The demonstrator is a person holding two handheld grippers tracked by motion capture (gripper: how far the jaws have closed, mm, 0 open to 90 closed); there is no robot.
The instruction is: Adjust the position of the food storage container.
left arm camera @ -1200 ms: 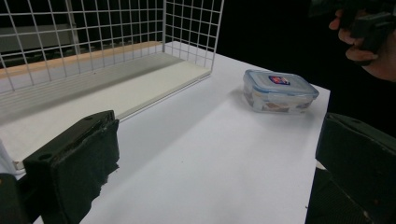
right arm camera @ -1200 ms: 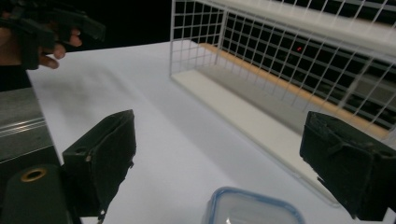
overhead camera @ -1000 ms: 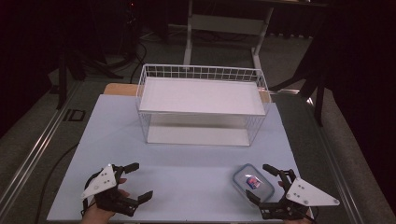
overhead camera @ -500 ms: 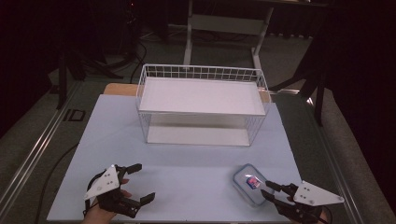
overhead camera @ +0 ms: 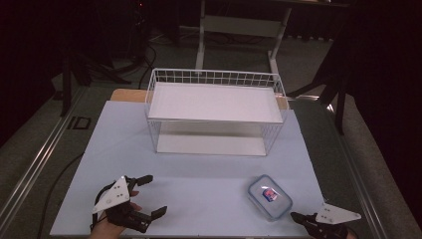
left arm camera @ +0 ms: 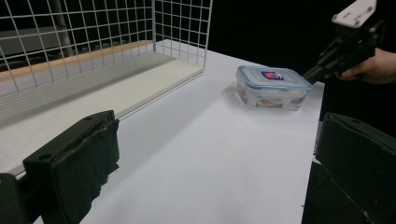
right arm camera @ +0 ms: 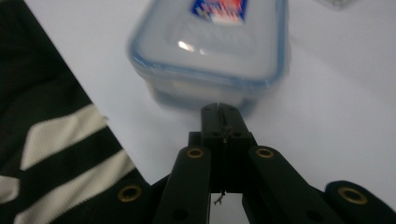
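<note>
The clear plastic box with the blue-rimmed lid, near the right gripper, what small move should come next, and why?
Probably open the right gripper before going for the clear plastic box with the blue-rimmed lid. Its jaws are pressed together and empty, just short of the box's near side, so they cannot yet straddle it. The left gripper sits open, well away.

Dark room, grey carpeted floor, pale table, white desk frame behind, floor cables

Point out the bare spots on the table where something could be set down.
Bare: the table between wire basket and near edge, from left gripper to lidded container. Crowded: near-right corner, with the container and right gripper.
</note>
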